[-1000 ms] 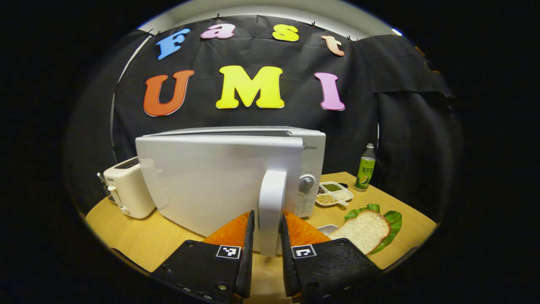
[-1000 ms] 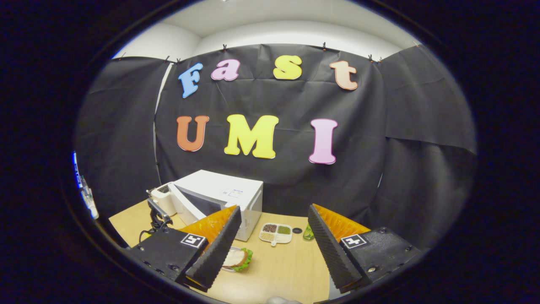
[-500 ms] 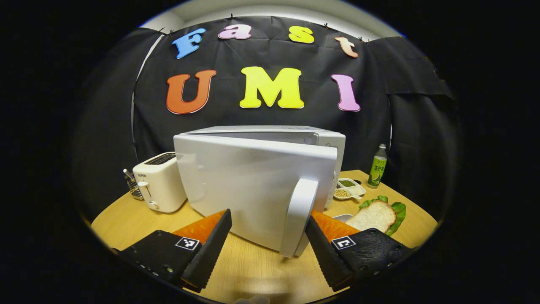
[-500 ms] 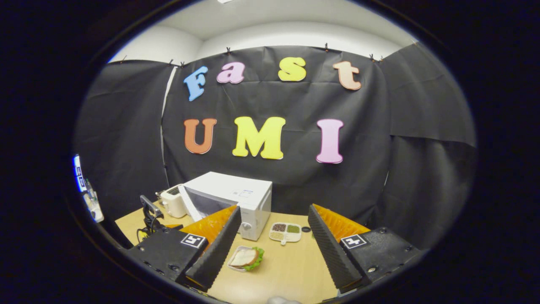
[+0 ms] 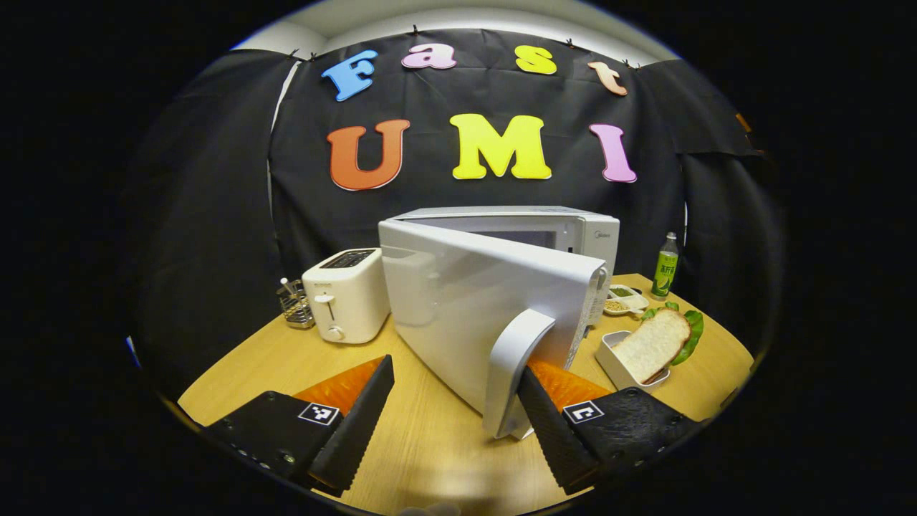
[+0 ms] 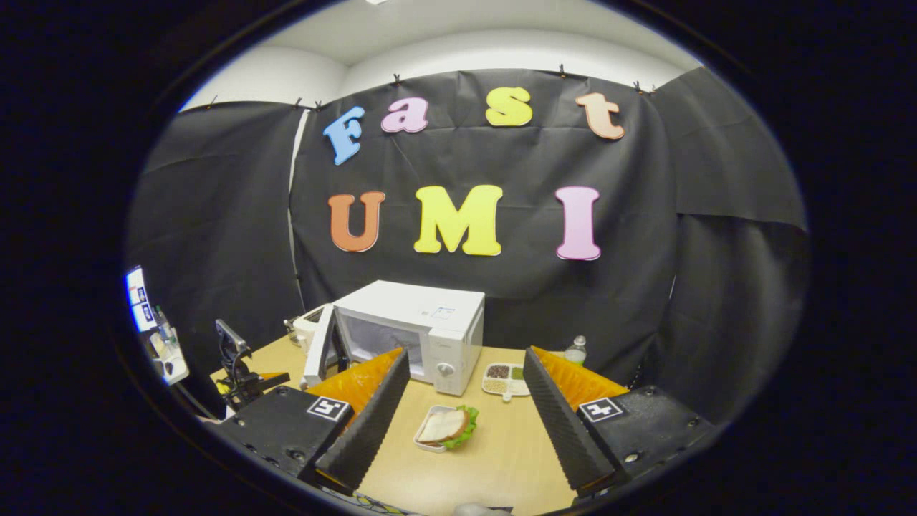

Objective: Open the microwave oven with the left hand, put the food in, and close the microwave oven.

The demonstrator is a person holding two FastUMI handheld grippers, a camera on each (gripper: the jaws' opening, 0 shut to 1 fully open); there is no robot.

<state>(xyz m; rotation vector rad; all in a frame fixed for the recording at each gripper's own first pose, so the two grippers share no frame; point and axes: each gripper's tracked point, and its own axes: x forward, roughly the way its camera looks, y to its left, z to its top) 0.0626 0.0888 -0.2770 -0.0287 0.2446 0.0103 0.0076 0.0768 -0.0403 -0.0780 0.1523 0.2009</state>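
Note:
The white microwave (image 5: pixel 573 229) stands on the wooden table (image 5: pixel 430 444) with its door (image 5: pixel 473 301) swung wide open towards me. The door's handle (image 5: pixel 512 365) is just in front of the right finger (image 5: pixel 551 430) of my left gripper (image 5: pixel 455 430), which is open and holds nothing. The food, a bread slice on lettuce (image 5: pixel 652 340), lies in a small white tray right of the door. In the right gripper view the microwave (image 6: pixel 430 326) shows its open cavity, and the sandwich (image 6: pixel 445 427) lies on the table below and beyond my open right gripper (image 6: pixel 462 423).
A cream toaster (image 5: pixel 347 304) and a small wire basket (image 5: pixel 292 304) stand left of the microwave. A divided dish of beans (image 5: pixel 622 299) and a green bottle (image 5: pixel 666 266) sit at the back right. A black device (image 6: pixel 240 362) shows at the table's left edge.
My left gripper was shut on the door handle, then opened and let it go. The door has swung wider. The right gripper view has shifted so the sandwich sits between its fingers.

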